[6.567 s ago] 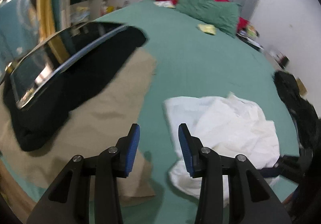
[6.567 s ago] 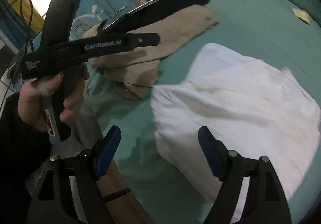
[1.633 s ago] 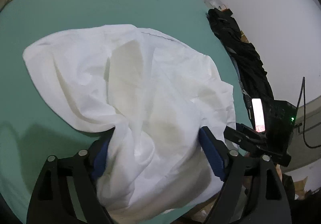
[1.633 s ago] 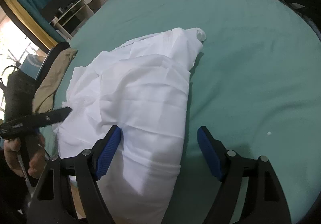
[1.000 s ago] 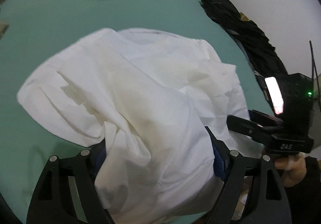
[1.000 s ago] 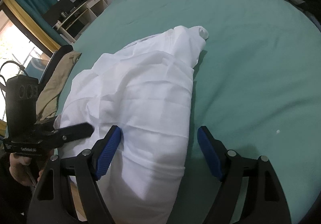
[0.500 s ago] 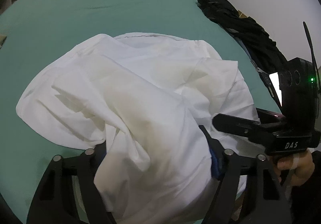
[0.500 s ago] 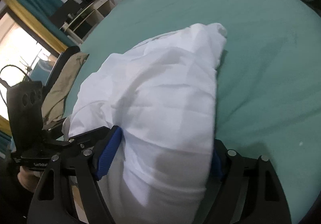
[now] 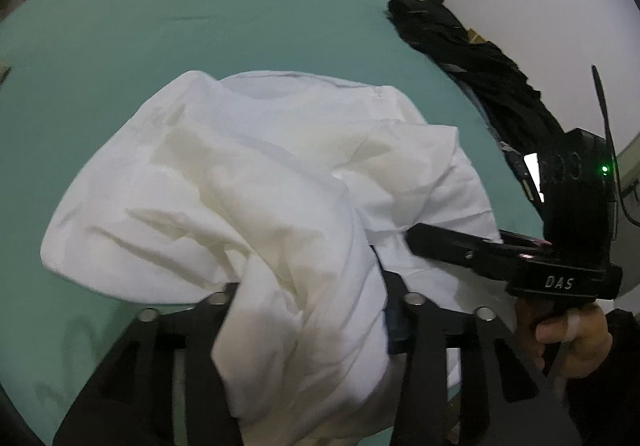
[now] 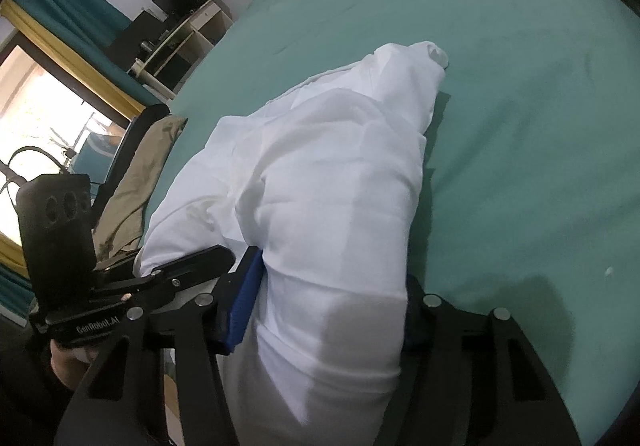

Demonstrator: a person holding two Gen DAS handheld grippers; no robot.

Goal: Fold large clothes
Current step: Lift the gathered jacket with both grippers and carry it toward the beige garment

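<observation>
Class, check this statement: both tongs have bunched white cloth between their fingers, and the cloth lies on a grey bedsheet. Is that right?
Not quite: the bedsheet is green, not grey, as the left wrist view shows. The rest holds: the left tongs and right tongs are closing with the white cloth bunched between their fingers.

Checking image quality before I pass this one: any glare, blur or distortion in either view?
Left wrist: fisheye bends the bed edge; white cloth evenly lit, soft where it fills the claw. Right wrist: window blown out; cloth shadowed near the claw.
</observation>
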